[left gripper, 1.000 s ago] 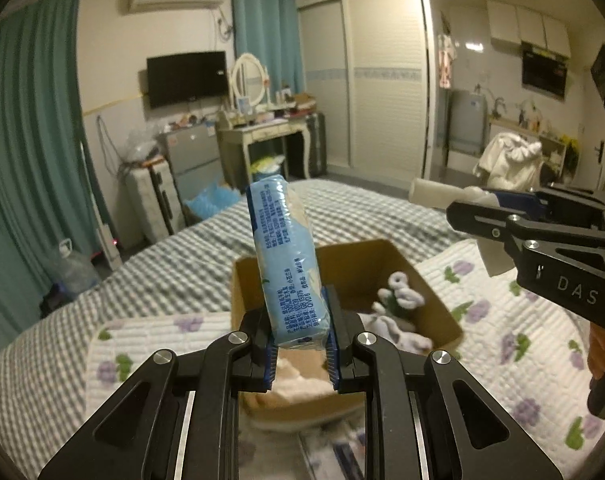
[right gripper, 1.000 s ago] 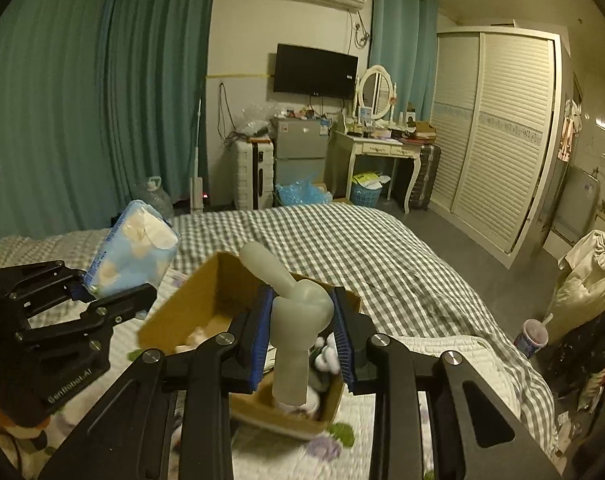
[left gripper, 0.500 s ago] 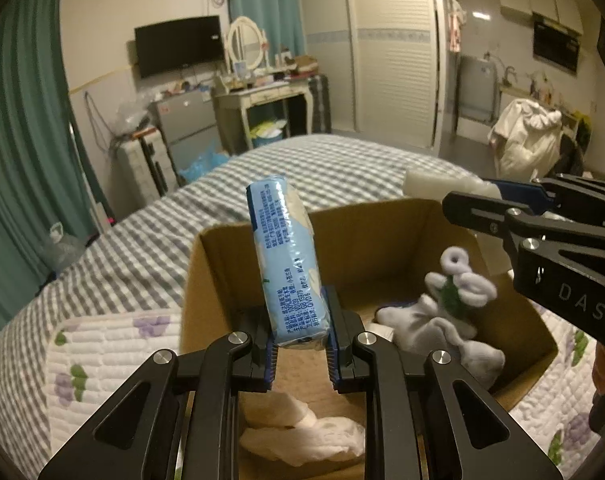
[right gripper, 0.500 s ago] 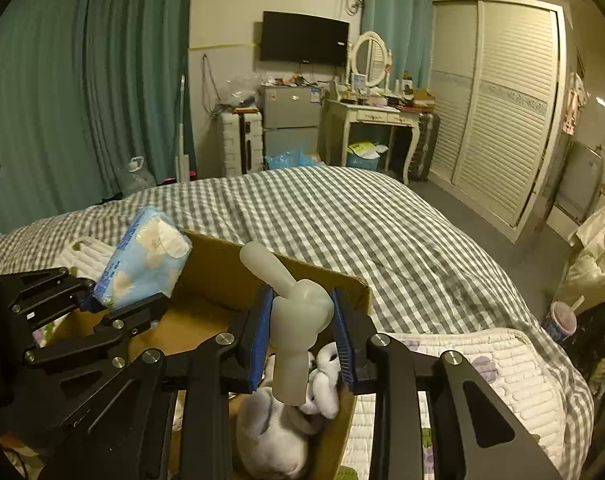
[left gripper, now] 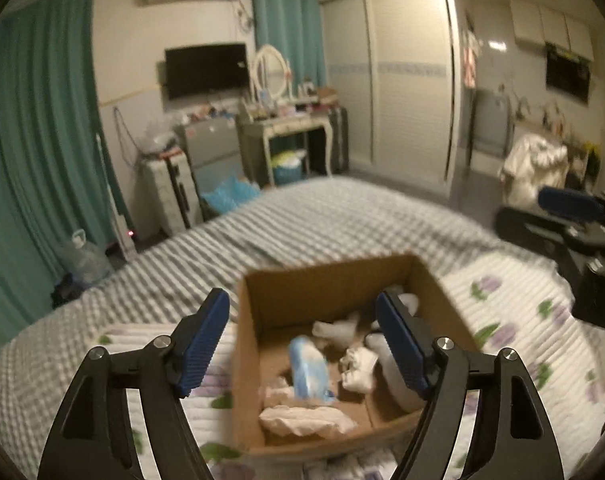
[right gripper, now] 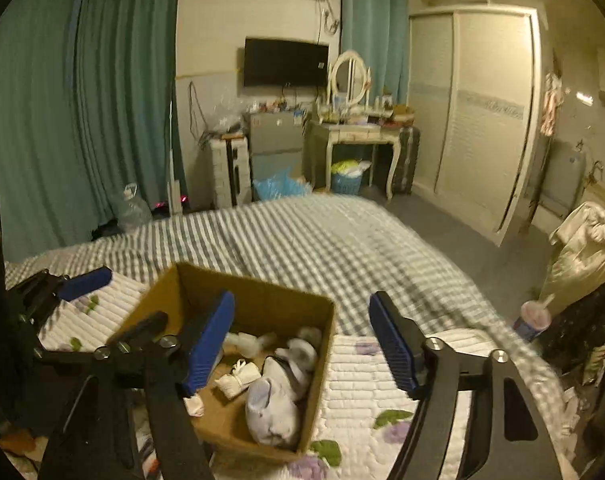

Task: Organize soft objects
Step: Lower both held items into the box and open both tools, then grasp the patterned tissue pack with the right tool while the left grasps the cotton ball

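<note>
An open cardboard box (left gripper: 326, 280) stands on the bed. In it lie a blue tissue pack (left gripper: 308, 372), white rolled socks (left gripper: 358, 356) and a crumpled white cloth (left gripper: 306, 420). My left gripper (left gripper: 302, 312) hangs above the box's near side, its jaws opening and nothing between them. In the right wrist view the box (right gripper: 258, 284) holds a pale fan-shaped toy (right gripper: 250, 342) and a grey-white plush (right gripper: 278, 396). My right gripper (right gripper: 302, 308) is above the box's right edge, jaws opening, nothing between them either. The left gripper's blue pad (right gripper: 84, 280) shows at the left.
The box sits on a white quilt with purple flowers (right gripper: 374, 380) over a grey checked bed cover (left gripper: 302, 220). Beyond the bed stand a dressing table (right gripper: 358, 132), a wardrobe (right gripper: 474, 100) and a water jug (left gripper: 84, 260). A drink cup (right gripper: 536, 320) stands right of the bed.
Both grippers have let go: the tissue pack and the pale toy now lie in the box. Both jaws went from shut to wide, and both grippers drew back from the box.
</note>
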A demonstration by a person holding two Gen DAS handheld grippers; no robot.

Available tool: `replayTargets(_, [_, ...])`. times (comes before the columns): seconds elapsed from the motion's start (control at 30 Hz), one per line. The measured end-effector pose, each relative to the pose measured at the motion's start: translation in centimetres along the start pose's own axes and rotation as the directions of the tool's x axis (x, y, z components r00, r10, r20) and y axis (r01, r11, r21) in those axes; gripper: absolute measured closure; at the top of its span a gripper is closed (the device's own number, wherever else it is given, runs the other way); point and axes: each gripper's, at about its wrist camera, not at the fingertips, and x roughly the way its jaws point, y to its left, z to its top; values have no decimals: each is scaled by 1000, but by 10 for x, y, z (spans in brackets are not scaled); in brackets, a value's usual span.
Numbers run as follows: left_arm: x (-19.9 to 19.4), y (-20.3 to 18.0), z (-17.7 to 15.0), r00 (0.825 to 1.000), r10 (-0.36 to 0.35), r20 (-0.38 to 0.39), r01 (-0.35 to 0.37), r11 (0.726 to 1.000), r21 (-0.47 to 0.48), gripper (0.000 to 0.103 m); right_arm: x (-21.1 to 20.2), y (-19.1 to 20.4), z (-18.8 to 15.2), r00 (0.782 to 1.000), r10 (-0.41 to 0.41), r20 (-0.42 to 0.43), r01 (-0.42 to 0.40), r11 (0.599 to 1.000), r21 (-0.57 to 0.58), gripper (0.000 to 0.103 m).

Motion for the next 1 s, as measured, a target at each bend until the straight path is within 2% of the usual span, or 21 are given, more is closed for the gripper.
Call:
replayTargets(0.07, [-43,5,13,999,9,53,-9,1000,-2,26,-33,1,10,999,-5,34,5,1000,-4,28])
replayTargets(0.17, [-99,14,24,992,17,123,-16,1000,-6,25,-95,8,24,995,-12,96,12,1000,0,21])
replayTargets(0.23, [-140,23,30,984,21,176,-19,1000,-13,9,-129,15,28,993,-7,118,7,1000,0,17])
replayTargets(0.27, [-153,26,32,980,27,198,-24,1000,-18,9,-145,20,30,992,-2,125,2,1000,-6,16])
replayTargets(0.33, [-187,34,33,972,37,233,-30,999,-32,9,-178,31,30,990,1,143,1,1000,-15,2])
replayTargets(0.47, [-229,50,24,966,45,256,-33,998,-49,9,-225,50,22,984,27,174,-25,1000,-18,0])
replayTargets(0.63, [-250,62,-2,959,119,258,-112,993,-43,9,-265,78,-5,981,34,190,-26,999,-45,0])
replayTargets(0.73, [-252,65,-24,961,120,249,-112,993,-50,9,-272,88,-26,980,57,189,-52,998,-34,0])
replayTargets(0.87, [-236,79,-62,964,147,221,-135,988,-68,9,-259,103,-63,983,79,165,-76,997,-23,0])
replayTargets(1.0, [-218,88,-102,972,142,188,-129,988,-82,9,-223,120,-109,988,95,118,-95,995,-11,0])
